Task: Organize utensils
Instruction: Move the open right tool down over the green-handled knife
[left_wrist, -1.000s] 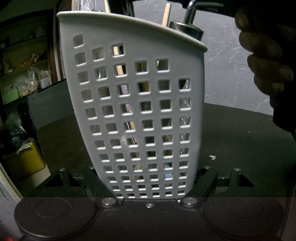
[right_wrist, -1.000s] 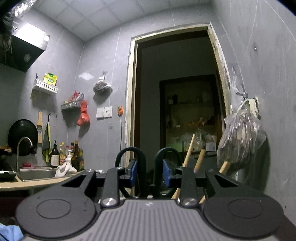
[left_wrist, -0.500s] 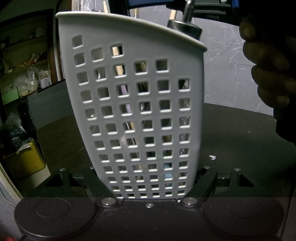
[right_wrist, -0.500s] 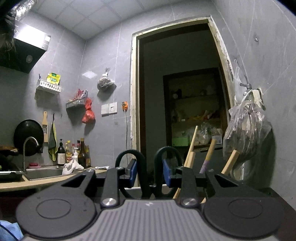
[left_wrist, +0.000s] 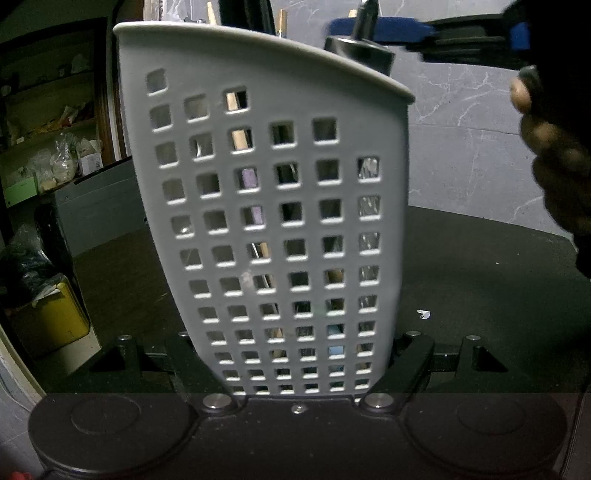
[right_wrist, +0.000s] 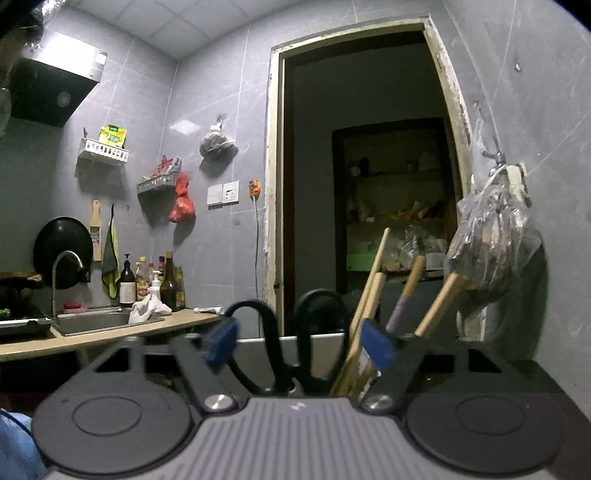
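- Utensil holder (left_wrist: 280, 229): we log one grey plastic caddy with a grid of square holes, standing upright on the dark tabletop (left_wrist: 480, 280) and filling the middle of the left wrist view; its curved rim slopes down to the right
- Left gripper (left_wrist: 295, 384): we find its two black fingers pressed against the holder's lower sides, one on each, so it is clenched on the holder
- Scissors (right_wrist: 291, 332): black-handled, standing blades-down inside the holder, the two loops rising above the rim in the right wrist view
- Right gripper (right_wrist: 295, 347): we note its jaws opening, the blue pads (right_wrist: 221, 341) now apart to either side of the scissor loops and clear of them (the loops stand between the pads, released)
- Wooden handles (right_wrist: 373, 284): several pale sticks lean to the right out of the holder just beside the scissors; one carries a purple band
- Dark round-topped utensil (left_wrist: 360, 48): pokes up at the holder's right rim; we cannot tell what it is
- Person's hand (left_wrist: 554, 155): at the right edge of the left wrist view, behind the right gripper's arm
- Background, right wrist view: sink (right_wrist: 96, 321) with bottles (right_wrist: 162, 280) on a counter, a dark doorway (right_wrist: 369, 177), a plastic bag (right_wrist: 491, 243) hung on the wall
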